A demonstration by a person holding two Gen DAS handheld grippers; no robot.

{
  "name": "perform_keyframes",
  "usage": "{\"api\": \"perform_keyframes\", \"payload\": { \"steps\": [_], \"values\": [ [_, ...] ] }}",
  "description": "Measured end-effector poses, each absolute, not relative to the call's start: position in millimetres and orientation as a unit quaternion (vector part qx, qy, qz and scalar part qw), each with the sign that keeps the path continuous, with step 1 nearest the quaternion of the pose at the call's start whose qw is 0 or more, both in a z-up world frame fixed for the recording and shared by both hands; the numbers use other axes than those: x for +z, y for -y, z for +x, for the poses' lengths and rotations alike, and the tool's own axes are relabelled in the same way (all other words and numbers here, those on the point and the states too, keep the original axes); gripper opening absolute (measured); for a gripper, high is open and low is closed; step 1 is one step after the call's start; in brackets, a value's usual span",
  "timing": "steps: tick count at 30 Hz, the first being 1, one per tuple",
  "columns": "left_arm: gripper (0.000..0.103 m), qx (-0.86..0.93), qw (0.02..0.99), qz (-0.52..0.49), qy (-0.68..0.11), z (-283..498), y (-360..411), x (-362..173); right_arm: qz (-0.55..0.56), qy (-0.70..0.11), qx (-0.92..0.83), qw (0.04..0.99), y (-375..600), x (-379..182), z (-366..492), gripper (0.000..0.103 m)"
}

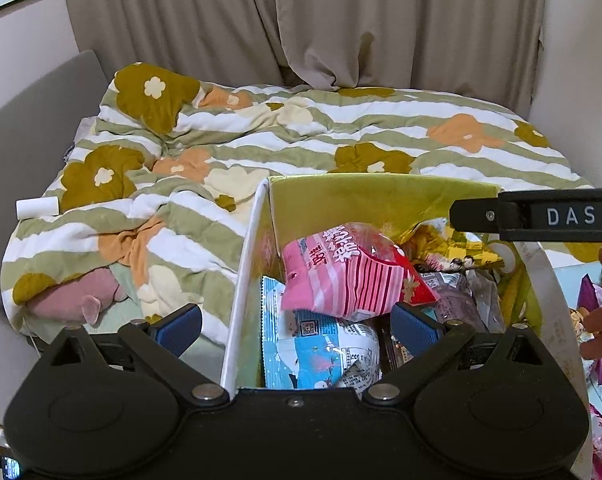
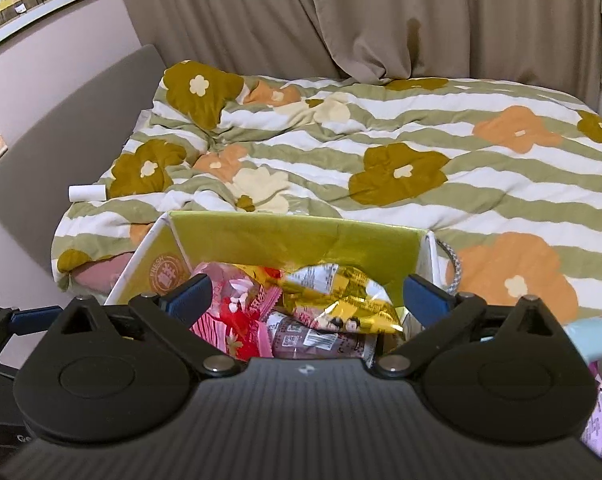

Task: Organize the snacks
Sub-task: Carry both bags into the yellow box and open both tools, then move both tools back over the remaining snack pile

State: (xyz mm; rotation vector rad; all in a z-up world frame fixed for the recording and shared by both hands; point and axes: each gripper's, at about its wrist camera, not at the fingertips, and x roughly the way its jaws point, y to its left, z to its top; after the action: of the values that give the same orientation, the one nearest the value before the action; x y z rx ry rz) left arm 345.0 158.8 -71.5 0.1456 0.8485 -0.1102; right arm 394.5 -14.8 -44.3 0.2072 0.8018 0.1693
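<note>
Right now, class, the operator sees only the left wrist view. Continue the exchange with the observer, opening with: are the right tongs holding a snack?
Observer: No. The right tongs stand open over the box, with nothing pressed between the pads.
Operator: What lies ahead of them?
Observer: A gold packet, lying over a dark purple packet.
Operator: Does the box have a handle on its right side?
Observer: Yes, a braided cord handle hangs at its right wall.
</note>
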Motion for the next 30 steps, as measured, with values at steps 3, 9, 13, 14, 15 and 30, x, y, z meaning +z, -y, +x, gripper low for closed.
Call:
{"api": "perform_keyframes", "payload": {
  "steps": [3, 9, 13, 14, 15, 30],
  "values": [
    [0.102, -0.052, 0.908, 0.068, -0.41, 342.7, -158.4, -68.8, 0.103, -0.388, 0.083, 0.912, 14.4, -43.0, 389.5, 0.103],
    [0.102, -0.049, 0.914, 0.066, -0.397, 333.0, -158.1, -55.4, 0.106, -0.379, 0.083, 0.916, 19.5, -28.0, 377.0, 0.103],
    [0.102, -0.057, 0.92, 0.061, -0.384, 323.4, -155.6, -44.3, 0.094, -0.361, 0.071, 0.925, 23.5, -13.9, 360.4, 0.103],
    [0.102, -0.061, 0.921, 0.061, -0.38, 320.8, -154.2, -41.8, 0.086, -0.356, 0.067, 0.928, 24.1, -10.5, 355.5, 0.103],
    [0.102, -0.065, 0.922, 0.061, -0.377, 318.3, -152.1, -39.3, 0.078, -0.349, 0.059, 0.932, 25.4, -6.7, 349.5, 0.103],
    [0.102, -0.145, 0.929, 0.068, -0.334, 269.4, -67.7, -10.7, 0.079, -0.32, -0.024, 0.944, 110.0, 29.0, 259.7, 0.103]
  ]
}}
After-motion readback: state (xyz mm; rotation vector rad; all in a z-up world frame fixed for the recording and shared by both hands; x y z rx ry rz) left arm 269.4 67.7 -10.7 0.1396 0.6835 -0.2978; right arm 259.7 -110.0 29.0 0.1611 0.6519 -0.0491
